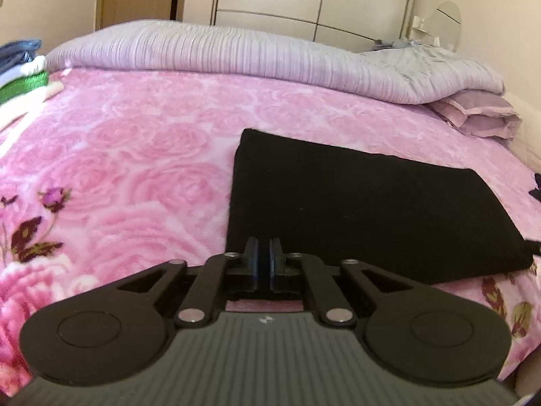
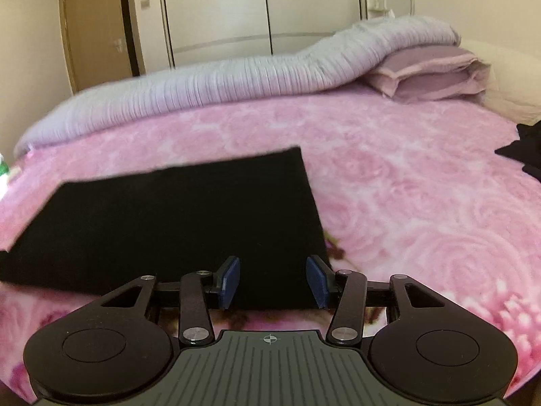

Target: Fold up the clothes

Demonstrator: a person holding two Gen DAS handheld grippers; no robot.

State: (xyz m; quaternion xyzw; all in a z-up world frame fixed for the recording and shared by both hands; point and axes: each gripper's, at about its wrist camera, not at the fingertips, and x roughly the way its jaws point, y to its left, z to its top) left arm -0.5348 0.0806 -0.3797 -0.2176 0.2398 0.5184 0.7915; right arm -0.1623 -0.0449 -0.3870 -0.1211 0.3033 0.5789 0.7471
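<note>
Bedroom, pink rose-print blanket covering the bed, wardrobe and door at the far wall. Rolled lilac duvet runs along the far edge of the bed, a purple pillow at its right end. Folded black garment lies flat on the blanket near me, a rough rectangle, long axis running left-right, edges fairly straight, far corners crisp.

My left tongs are clenched, pads pressed together, sitting at the garment's near-left corner; can't tell whether any cloth is pinched between them. My right tongs are released, blue pads spread wide, hovering over the garment's near-right edge, cloth showing between the fingers, not gripped.

Open blanket to the left of the garment in the left view, and a wide clear stretch to its right and beyond it in the right view, up to the duvet. Stack of clothes at the far left edge of the bed, green and blue pieces, blurred. More black cloth at the right edge, well apart from the folded piece.
</note>
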